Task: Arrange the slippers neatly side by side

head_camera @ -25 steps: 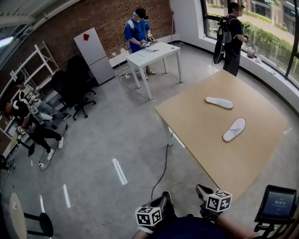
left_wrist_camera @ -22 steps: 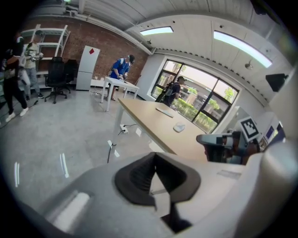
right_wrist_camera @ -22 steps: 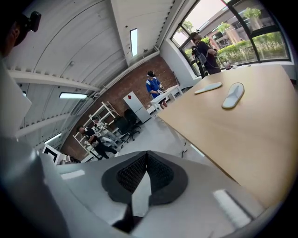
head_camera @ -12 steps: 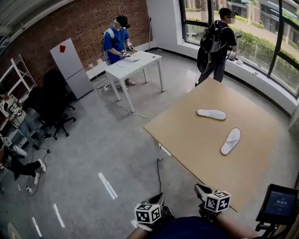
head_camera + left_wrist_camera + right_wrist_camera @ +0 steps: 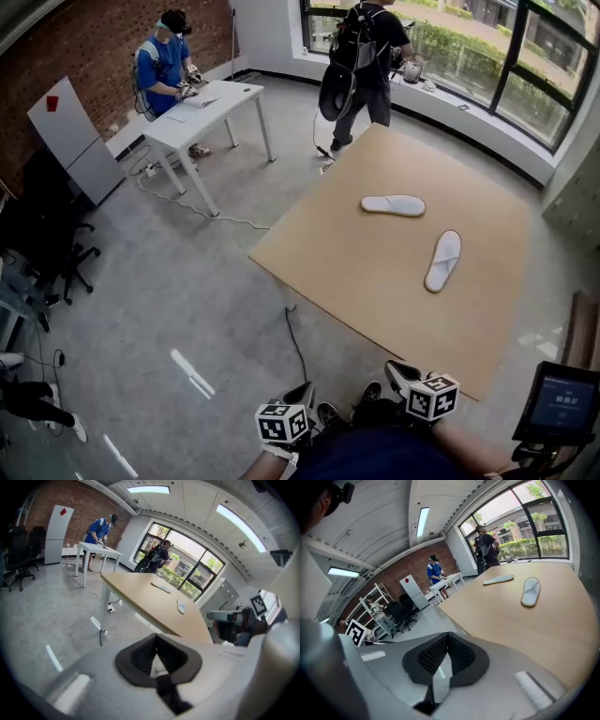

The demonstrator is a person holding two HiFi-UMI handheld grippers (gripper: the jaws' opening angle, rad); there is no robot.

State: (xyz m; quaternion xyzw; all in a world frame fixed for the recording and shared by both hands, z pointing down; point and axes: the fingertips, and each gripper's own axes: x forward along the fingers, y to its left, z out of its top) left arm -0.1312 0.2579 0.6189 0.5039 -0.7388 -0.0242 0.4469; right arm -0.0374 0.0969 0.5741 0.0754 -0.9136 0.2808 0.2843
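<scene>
The left gripper (image 5: pixel 302 396) and right gripper (image 5: pixel 401 372) sit low and close to the body, short of the table's (image 5: pixel 356 281) near edge, both pointing forward; each gripper view shows its jaws pressed together on nothing; the head view shows only the marker cubes and jaw backs. Two white slippers lie well apart on the tan top, the far slipper (image 5: pixel 393 204) crosswise, the near slipper (image 5: pixel 442 260) at an angle to it; the right gripper view alone shows a rack (image 5: pixel 370 609) by the brick wall (image 5: pixel 84 47); grey floor (image 5: pixel 187 281); one person (image 5: pixel 164 66) stands at a white desk (image 5: pixel 202 108), another (image 5: pixel 361 56) by the windows (image 5: pixel 469 47).
</scene>
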